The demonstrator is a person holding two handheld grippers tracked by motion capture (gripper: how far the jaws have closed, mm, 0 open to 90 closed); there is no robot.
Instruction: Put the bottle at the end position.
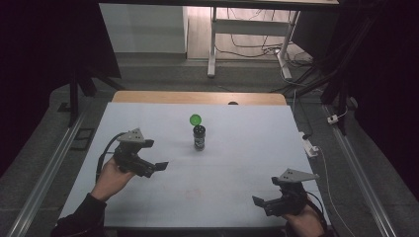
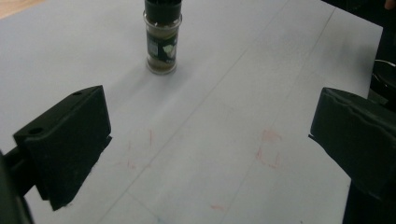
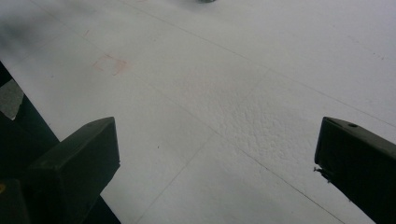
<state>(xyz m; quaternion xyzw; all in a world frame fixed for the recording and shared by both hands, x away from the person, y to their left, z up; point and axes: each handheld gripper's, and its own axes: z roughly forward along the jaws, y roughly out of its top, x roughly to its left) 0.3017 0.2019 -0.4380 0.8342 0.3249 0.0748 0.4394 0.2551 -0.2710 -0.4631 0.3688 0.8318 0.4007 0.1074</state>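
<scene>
Going left to right over the white table (image 1: pixel 148 207): the left gripper (image 1: pixel 157 167) sits over the left side of the sheet, held in a hand (image 1: pixel 111 177) coming up from the bottom edge. Its jaws are spread wide with nothing between them, and they touch nothing (in the left gripper view you just see bare tabletop with a few faint red scuffs in the gap). It's aimed toward the middle, where the little spice jar (image 1: pixel 199 137) stands upright, well apart from the jaws. The jar has a dark cap and a dark label, with brownish stuff inside as far as I can tell. Just behind it lies a small green ball (image 1: pixel 195 119), close to the jar; can't tell if they touch.

Over at the lower right corner, the right gripper (image 1: pixel 261 203) is also opened wide and empty, hovering over plain sheet, far from the jar.

Count: two grippers, one jar, one green ball. Past the table's far edge there's a white desk frame (image 1: pixel 213 44) with cables on the floor
</scene>
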